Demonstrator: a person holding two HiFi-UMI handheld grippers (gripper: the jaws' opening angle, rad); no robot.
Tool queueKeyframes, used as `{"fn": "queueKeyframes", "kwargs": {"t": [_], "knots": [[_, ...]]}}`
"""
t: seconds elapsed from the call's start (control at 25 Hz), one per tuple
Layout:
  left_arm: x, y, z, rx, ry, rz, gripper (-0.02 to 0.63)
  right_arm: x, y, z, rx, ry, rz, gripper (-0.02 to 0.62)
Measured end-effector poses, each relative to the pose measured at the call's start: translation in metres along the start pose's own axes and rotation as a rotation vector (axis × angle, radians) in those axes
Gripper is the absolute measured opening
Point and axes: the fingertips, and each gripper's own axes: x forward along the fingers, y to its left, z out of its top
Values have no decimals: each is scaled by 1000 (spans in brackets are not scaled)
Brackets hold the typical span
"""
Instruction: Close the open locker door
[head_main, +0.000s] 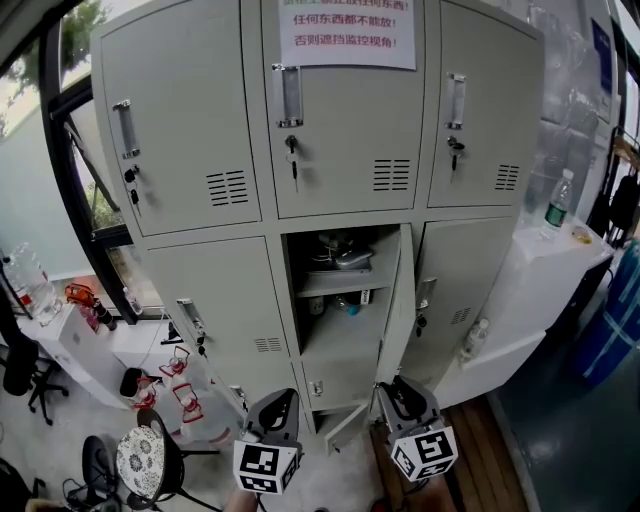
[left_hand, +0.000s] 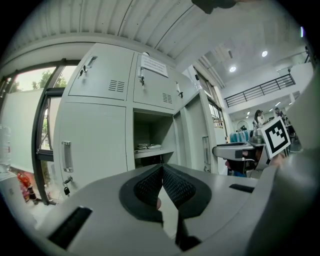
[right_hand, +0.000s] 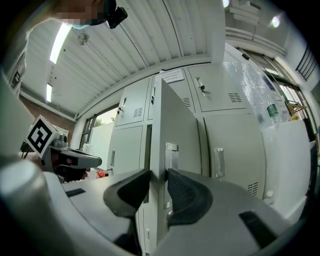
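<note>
**Right gripper clamped on the edge of the open locker door**

The right gripper (head_main: 398, 392) has its two jaws pressed on either side of the free edge of the open locker door (head_main: 398, 300). In the right gripper view the door (right_hand: 180, 130) rises straight up from between the jaws of that gripper (right_hand: 156, 177). One jaw lies on the door's inner side and the other on its outer face. The door's metal handle (right_hand: 171, 155) sits just above the outer jaw.

The door stands swung out towards the person, nearly edge-on in the head view. It belongs to the middle compartment (head_main: 335, 320) of the lower row, which lies ahead of the right gripper and a little to its left. A shelf (head_main: 340, 283) in the compartment holds some items too small to name.

The left gripper (head_main: 275, 408) hangs beside the right one, apart from the lockers. Its jaws are closed tip to tip with nothing from the locker between them. In its own view, the left gripper (left_hand: 161, 170) faces the open compartment (left_hand: 152, 135), with the door (left_hand: 192, 135) ahead and to its right.

Above both grippers the upper row of doors is closed, and a paper notice (head_main: 347, 25) is stuck on the middle one. Well off to the right gripper's right, a water bottle (head_main: 560, 198) stands on a white desk (head_main: 560, 255).
</note>
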Motion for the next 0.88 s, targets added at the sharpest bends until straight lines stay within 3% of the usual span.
{"fn": "queueKeyframes", "kwargs": {"t": [0.88], "knots": [[-6,50,-3,-26,-9,31,21,52,46,0,-27,-3,48,96]]}}
